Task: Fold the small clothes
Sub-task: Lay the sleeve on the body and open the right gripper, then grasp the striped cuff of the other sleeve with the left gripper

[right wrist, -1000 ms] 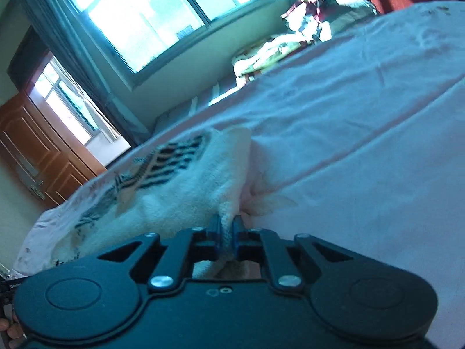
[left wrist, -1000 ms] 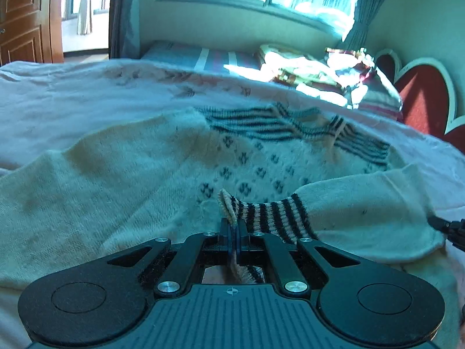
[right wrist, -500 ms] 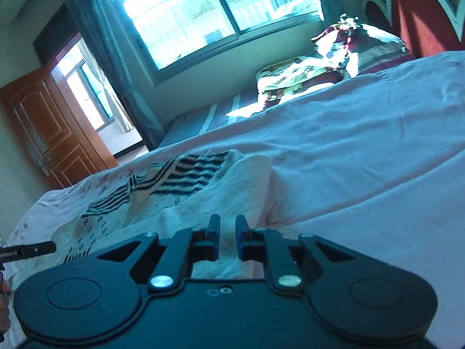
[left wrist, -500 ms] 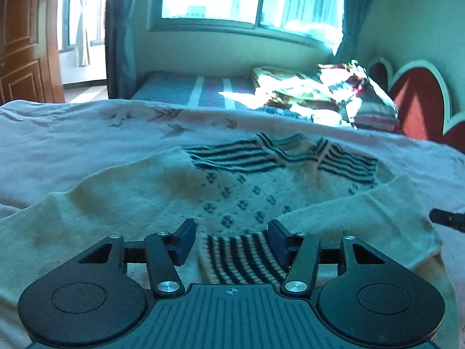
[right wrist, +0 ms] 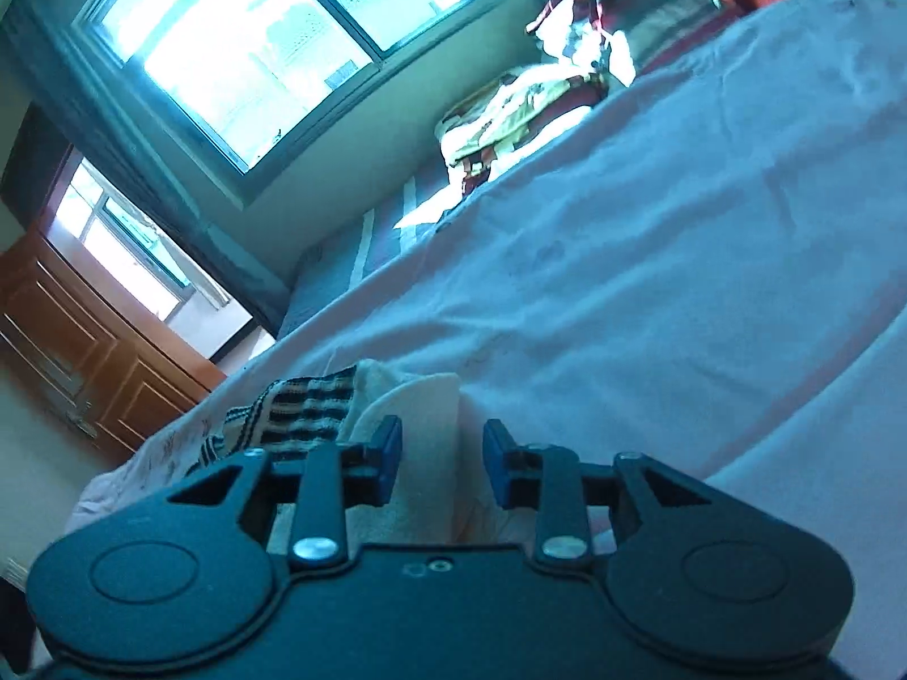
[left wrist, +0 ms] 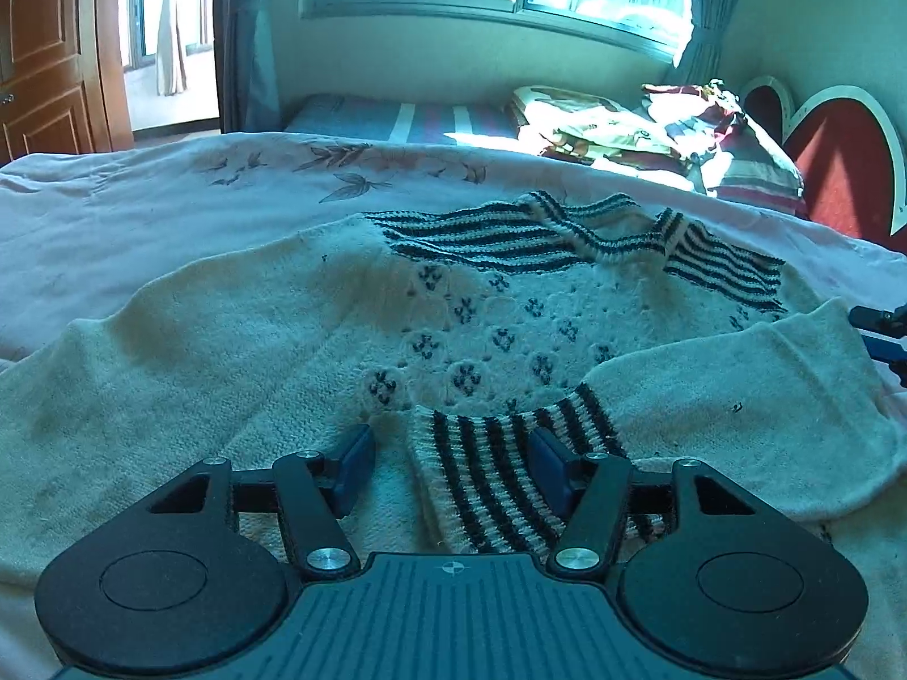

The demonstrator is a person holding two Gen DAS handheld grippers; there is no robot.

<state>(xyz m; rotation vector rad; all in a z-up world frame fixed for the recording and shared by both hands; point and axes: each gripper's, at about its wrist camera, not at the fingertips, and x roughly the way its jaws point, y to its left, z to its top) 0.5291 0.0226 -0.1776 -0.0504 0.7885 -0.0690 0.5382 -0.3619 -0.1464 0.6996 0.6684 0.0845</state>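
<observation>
A cream knitted sweater (left wrist: 482, 317) with dark stripes at the neck lies spread on the bed. Its right sleeve (left wrist: 737, 408) is folded across the body. The sleeve's striped cuff (left wrist: 487, 470) lies flat between the fingers of my left gripper (left wrist: 450, 462), whose jaws are opening, the pads clear of the cuff. My right gripper (right wrist: 442, 456) is opening too, with the sweater's folded cream edge (right wrist: 425, 425) loose between its fingers. The sweater's striped part (right wrist: 306, 408) shows just beyond. In the left wrist view the right gripper's tip (left wrist: 881, 328) shows by the sweater's right side.
The sweater rests on a pale pink sheet (left wrist: 142, 215) with a leaf print. Behind it are a striped mattress (left wrist: 397, 113), a heap of bedding (left wrist: 680, 130) and a red heart-shaped headboard (left wrist: 839, 170). A wooden door (left wrist: 45, 73) stands at far left.
Both grippers went from shut to open. The left let go of the striped cuff, which now lies flat on the sweater. The right released the sweater's edge and drew back from it.
</observation>
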